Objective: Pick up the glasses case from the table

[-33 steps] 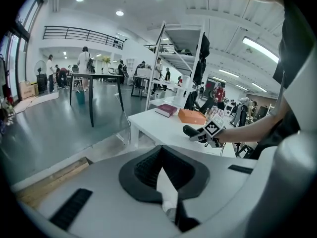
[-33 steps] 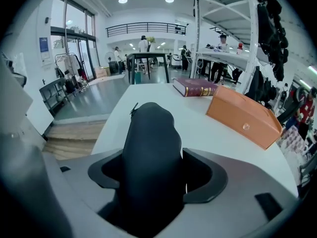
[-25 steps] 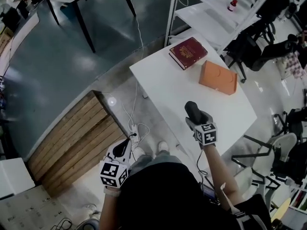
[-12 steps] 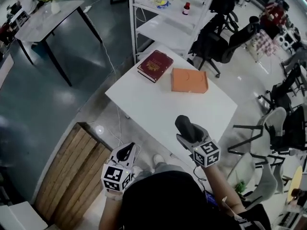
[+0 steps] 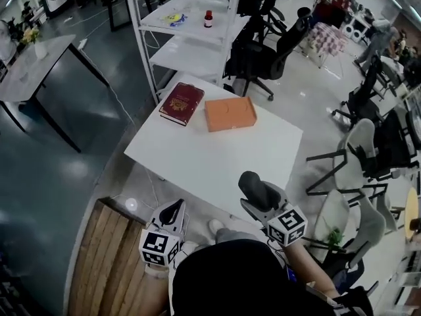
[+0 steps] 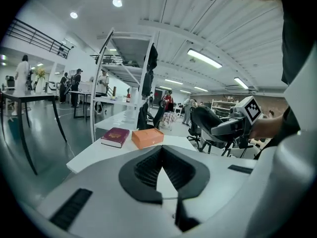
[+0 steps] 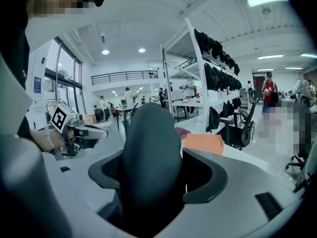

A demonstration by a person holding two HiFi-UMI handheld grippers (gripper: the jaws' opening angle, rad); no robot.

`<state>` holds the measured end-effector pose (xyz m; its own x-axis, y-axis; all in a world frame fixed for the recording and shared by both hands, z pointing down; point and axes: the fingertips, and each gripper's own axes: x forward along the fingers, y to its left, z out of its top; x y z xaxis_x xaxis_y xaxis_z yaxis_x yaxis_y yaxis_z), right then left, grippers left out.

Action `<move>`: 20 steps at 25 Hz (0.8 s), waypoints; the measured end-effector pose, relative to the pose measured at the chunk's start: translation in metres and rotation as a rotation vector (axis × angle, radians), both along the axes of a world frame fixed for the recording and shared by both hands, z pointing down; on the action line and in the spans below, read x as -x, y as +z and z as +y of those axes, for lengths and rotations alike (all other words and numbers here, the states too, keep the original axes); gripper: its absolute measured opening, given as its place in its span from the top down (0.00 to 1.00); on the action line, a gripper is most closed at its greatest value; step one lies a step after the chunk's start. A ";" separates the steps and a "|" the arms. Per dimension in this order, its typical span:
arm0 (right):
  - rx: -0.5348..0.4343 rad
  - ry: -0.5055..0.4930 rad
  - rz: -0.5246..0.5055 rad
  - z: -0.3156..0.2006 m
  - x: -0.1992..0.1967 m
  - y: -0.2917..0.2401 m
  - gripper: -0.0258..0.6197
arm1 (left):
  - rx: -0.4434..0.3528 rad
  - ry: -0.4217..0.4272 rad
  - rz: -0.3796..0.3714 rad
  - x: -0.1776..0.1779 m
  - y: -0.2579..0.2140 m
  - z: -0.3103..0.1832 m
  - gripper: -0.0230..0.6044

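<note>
While the right gripper is clamped on the glasses case, its jaws press the case's two long sides and the case stands upright between them, rising above the jaw tips in the right gripper view. The case is a smooth, matt, dark grey shell, oblong with a rounded top. It is held over the near edge of the white tabletop, towards the near right corner, and in the left gripper view it appears lifted clear of the surface. The left gripper hangs off the table, below the near edge and to the left. Its ribbed black pads meet at the tips with nothing between them. At the far side of the tabletop lie a maroon hardback book with gilt decoration, near the far left corner, and just beside it a flat orange rectangular box; the two are close but apart. The tabletop is plain, smooth and rectangular. Behind it stands a white metal shelf rack carrying a small red-capped bottle, with black office chairs to its right. The floor is glossy dark grey, and a slatted wooden platform lies at the person's left.
</note>
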<state>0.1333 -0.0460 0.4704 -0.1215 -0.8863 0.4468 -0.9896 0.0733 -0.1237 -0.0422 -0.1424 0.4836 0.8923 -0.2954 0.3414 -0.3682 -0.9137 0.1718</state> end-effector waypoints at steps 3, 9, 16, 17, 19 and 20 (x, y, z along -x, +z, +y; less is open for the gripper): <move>-0.013 0.015 0.007 0.012 0.004 -0.007 0.41 | -0.006 0.037 0.013 -0.010 -0.006 0.004 0.93; -0.022 0.030 -0.001 0.026 0.015 -0.013 0.41 | -0.027 0.095 0.015 -0.024 -0.015 0.010 0.93; -0.021 0.031 -0.002 0.034 0.021 -0.006 0.41 | -0.028 0.089 0.026 -0.026 -0.020 0.013 0.93; -0.021 0.033 -0.007 0.034 0.021 -0.005 0.41 | -0.028 0.086 0.025 -0.024 -0.020 0.013 0.93; -0.018 0.032 -0.008 0.034 0.021 -0.002 0.41 | -0.026 0.080 0.023 -0.023 -0.019 0.014 0.93; -0.017 0.028 -0.007 0.034 0.021 -0.002 0.41 | -0.026 0.079 0.021 -0.022 -0.019 0.014 0.93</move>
